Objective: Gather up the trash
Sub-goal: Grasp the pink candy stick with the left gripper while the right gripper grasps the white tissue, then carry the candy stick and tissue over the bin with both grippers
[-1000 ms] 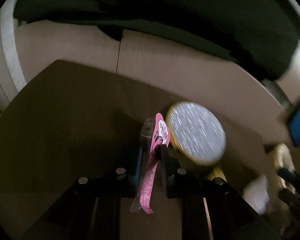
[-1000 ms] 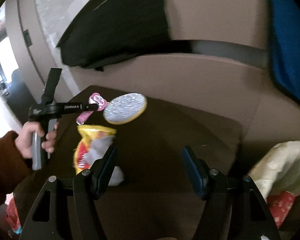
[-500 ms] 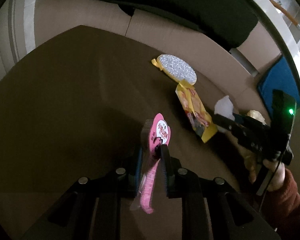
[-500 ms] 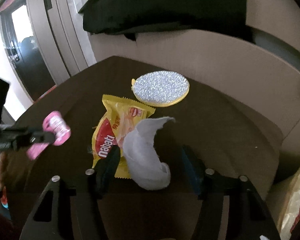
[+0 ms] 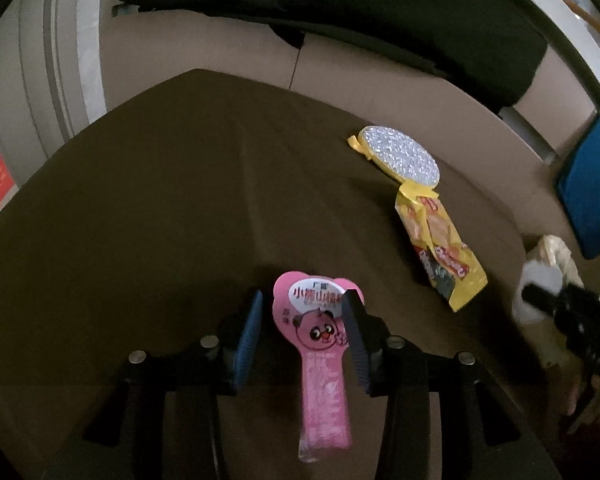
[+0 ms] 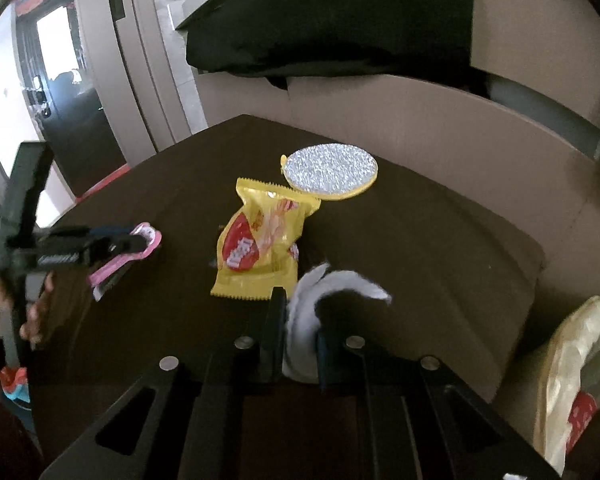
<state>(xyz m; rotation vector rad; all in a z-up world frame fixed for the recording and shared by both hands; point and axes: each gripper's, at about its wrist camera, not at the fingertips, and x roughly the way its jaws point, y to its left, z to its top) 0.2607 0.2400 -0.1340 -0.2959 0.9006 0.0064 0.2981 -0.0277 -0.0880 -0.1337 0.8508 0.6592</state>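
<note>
A pink candy wrapper (image 5: pixel 320 344) lies flat on the dark brown table (image 5: pixel 160 208) between the spread fingers of my left gripper (image 5: pixel 303 312), which is open. It also shows in the right wrist view (image 6: pixel 138 246). My right gripper (image 6: pixel 298 320) is shut on a crumpled white tissue (image 6: pixel 324 292), just above the table. A yellow snack packet (image 6: pixel 260 240) lies in front of it and shows in the left wrist view (image 5: pixel 440 248). A round glittery silver disc with a yellow rim (image 6: pixel 330 170) lies behind the packet.
A plastic trash bag (image 6: pixel 580 372) sits off the table's right edge. A beige sofa (image 6: pixel 440 120) with a black cushion (image 6: pixel 340 16) wraps round the table's far side. A blue cushion (image 5: pixel 588 188) is at the right.
My left gripper has opened and the pink wrapper now lies flat on the table. My right gripper has shut on the white tissue and lifted it.
</note>
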